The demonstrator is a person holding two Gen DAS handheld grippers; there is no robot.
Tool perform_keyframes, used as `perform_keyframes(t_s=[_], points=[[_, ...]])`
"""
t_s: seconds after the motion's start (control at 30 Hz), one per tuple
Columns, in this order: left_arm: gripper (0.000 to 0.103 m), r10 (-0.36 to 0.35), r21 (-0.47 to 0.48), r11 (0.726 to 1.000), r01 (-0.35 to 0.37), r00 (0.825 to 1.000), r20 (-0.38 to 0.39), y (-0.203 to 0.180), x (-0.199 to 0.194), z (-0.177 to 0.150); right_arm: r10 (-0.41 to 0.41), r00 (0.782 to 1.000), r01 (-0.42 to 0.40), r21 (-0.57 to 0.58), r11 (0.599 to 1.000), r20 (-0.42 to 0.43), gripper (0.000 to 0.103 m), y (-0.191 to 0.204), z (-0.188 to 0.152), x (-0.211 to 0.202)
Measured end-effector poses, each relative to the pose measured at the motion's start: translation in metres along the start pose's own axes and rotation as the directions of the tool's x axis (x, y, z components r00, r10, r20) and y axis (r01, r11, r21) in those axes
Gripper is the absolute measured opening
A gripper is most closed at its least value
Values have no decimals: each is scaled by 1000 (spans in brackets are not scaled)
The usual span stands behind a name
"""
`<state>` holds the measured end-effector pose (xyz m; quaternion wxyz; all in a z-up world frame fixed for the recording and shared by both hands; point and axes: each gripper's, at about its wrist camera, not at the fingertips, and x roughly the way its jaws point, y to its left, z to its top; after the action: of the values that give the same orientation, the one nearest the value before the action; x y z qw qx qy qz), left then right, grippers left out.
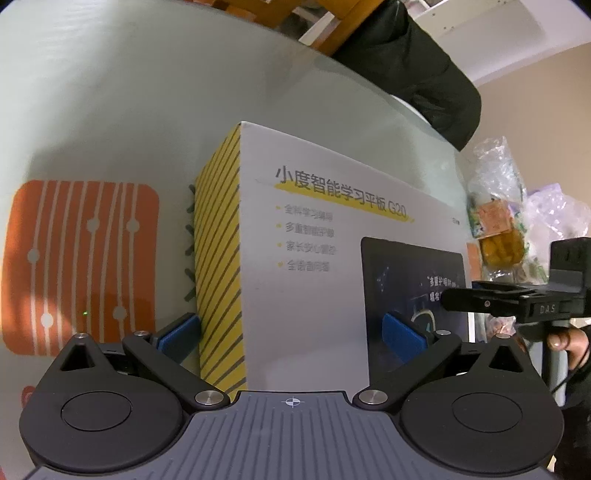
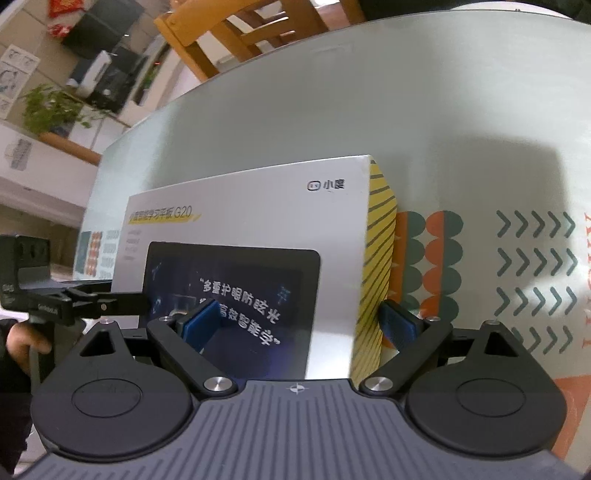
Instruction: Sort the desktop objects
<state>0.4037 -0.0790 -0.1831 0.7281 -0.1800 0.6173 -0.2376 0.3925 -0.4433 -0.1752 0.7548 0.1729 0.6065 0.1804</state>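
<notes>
on the pale green table [image 1: 110, 92] lies a flat box [image 1: 332, 229], white on its broad top face with a printed dark tablet screen, a black title on a yellow brush stroke and a list of small grey lines with yellow dots. its narrow side walls are yellow with dark slanted stripes. the right wrist view shows a small logo near one far corner.

the box lies face up, its broad face level with the table. its long axis runs across from one gripper to the other, so each gripper meets one short end. the printed title reads upright from the grippers' side.

the left gripper [image 1: 291, 332] is clamped across one end of the box: one blue pad [image 1: 181, 334] presses the striped wall, the other sits on the white top face by the printed screen. the right gripper [image 2: 303, 325] grips the opposite end the same way, one pad [image 2: 397, 326] on the striped wall and one on the printed screen. each gripper shows in the other's view, with a hand [image 1: 567, 341] on its handle.

an orange mat [image 1: 79, 266] with white lines lies beside the box. past the table edge sit clear bags [image 1: 502, 221] holding orange packets. a wooden chair [image 2: 236, 33] stands beyond the table.
</notes>
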Motion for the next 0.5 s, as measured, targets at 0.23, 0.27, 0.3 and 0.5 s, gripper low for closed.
perform_keyframes(t_s=[0.23, 0.27, 0.3, 0.5], points=[[103, 81, 48, 995, -82, 996, 30, -24, 2, -5, -51, 998, 51, -12, 999, 26, 103, 13, -4, -5], [103, 84, 48, 995, -85, 996, 31, -26, 3, -5, -55, 998, 55, -11, 998, 23, 103, 14, -5, -5], [103, 86, 46, 995, -88, 996, 32, -28, 4, -4, -56, 998, 56, -11, 998, 28, 103, 16, -5, -6], [103, 103, 23, 994, -103, 994, 37, -35, -4, -7, -72, 995, 74, -19, 997, 70, 103, 29, -5, -18]])
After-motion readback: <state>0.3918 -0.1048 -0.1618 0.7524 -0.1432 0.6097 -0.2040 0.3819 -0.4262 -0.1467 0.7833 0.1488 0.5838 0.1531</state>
